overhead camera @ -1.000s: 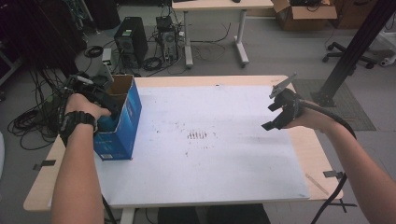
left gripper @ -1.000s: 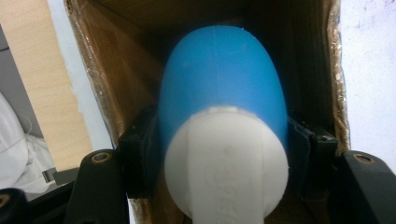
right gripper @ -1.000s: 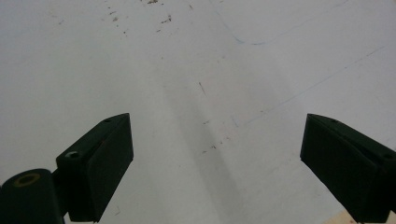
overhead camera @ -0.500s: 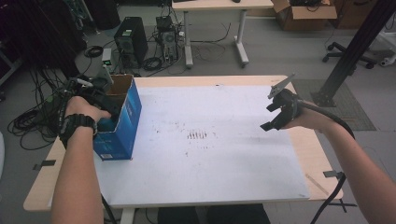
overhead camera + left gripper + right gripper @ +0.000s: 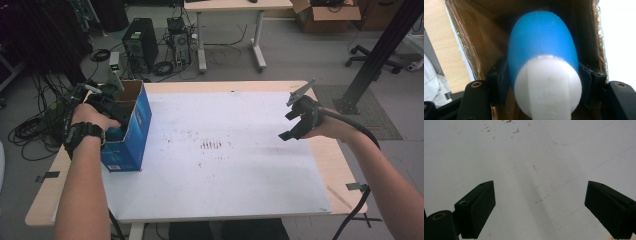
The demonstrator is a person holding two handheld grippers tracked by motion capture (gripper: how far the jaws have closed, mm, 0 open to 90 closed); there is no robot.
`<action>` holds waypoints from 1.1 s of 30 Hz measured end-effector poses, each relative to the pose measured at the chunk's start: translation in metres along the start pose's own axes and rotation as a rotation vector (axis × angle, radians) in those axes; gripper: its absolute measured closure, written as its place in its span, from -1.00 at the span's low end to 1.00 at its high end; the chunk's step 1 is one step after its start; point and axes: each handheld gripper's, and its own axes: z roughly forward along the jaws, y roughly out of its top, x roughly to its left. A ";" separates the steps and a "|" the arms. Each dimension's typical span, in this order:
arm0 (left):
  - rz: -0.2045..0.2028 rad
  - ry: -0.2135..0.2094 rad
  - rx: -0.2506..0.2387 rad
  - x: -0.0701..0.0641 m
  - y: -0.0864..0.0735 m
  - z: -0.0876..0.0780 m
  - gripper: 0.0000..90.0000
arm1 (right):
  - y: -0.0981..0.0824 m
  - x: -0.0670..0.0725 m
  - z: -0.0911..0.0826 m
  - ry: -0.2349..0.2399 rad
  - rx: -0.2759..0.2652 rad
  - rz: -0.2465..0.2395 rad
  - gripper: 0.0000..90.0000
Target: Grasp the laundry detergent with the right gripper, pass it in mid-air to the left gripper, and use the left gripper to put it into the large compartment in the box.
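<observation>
At the desk's left edge my left tool (image 5: 107,102) reaches into the open blue cardboard box (image 5: 131,131), its pads pressed on both flanks of a smooth blue egg-shaped plastic object with a white cap (image 5: 542,53). The jaws have just eased apart slightly, yet the object sits between them. The left gripper view gives me the brown inner walls crowding each side; from the high view the object is hidden by my hand. The box's printing is too small to read. Across the scuffed white sheet (image 5: 225,165) on the wooden desk (image 5: 334,159), my right tool (image 5: 291,125) hangs wide and empty.
</observation>
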 end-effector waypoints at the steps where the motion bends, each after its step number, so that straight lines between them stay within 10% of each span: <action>1: 0.003 -0.002 0.002 0.000 0.000 0.000 -0.23 | 0.000 0.000 -0.001 0.000 0.000 0.001 -0.79; 23: 0.081 0.050 -0.049 -0.009 -0.001 -0.055 -0.34 | 0.008 0.006 -0.007 0.004 -0.005 -0.011 -0.79; 33: 0.252 0.044 -0.106 -0.051 0.008 -0.086 -0.42 | 0.016 0.009 -0.011 0.009 -0.017 -0.023 -0.79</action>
